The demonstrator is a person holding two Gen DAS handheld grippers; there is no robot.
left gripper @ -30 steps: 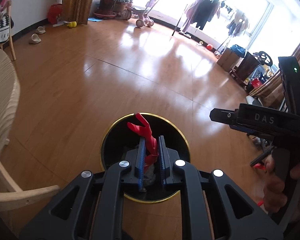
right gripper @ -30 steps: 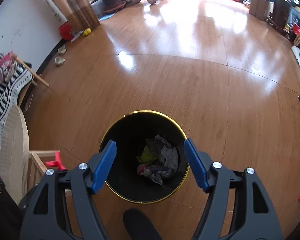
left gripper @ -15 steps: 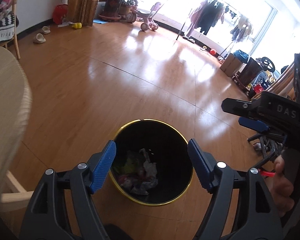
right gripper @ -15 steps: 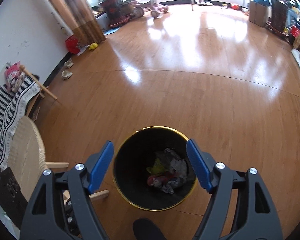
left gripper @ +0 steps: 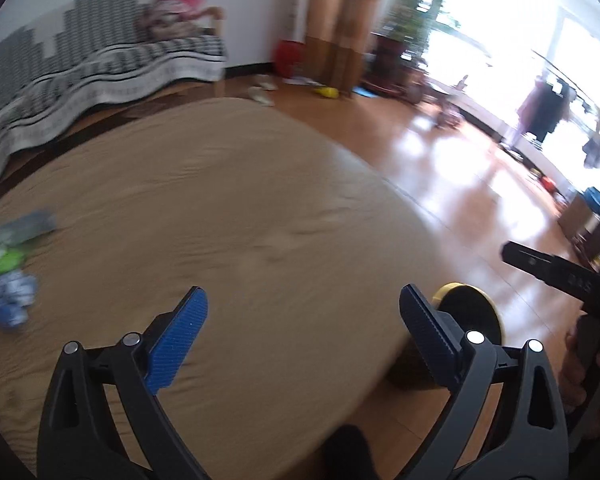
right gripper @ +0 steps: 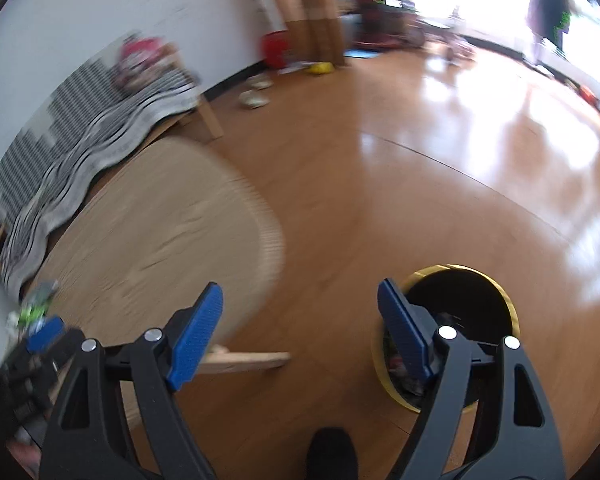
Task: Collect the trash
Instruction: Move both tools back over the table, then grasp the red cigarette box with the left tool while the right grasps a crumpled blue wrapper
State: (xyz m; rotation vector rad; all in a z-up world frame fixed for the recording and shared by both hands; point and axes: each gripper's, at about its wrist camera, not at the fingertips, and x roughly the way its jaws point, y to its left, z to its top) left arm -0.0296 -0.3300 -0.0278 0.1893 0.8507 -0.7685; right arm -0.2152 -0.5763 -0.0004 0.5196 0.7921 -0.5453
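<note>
My left gripper [left gripper: 304, 320] is open and empty above the round wooden table [left gripper: 240, 220]. Blurred trash lies at the table's far left: a green wrapper [left gripper: 0, 260], a blue-and-white wrapper [left gripper: 8, 300] and a grey piece [left gripper: 28, 224]. The black bin with a gold rim [left gripper: 468, 312] stands on the floor past the table's right edge. My right gripper [right gripper: 300, 316] is open and empty above the floor between the table [right gripper: 160, 240] and the bin [right gripper: 460, 304], which holds crumpled trash [right gripper: 400, 364]. The left gripper [right gripper: 40, 336] shows at the left edge there.
A striped blanket [left gripper: 80, 76] covers a bench behind the table. A wooden chair part [right gripper: 240, 360] sticks out below the table. Slippers [right gripper: 256, 96], a red tub [right gripper: 276, 48] and plants stand by the wall. The wooden floor [right gripper: 420, 180] stretches to the bright windows.
The left gripper dropped the red trash into the bin a second ago and opened. Both grippers have since swung left from over the bin towards the table.
</note>
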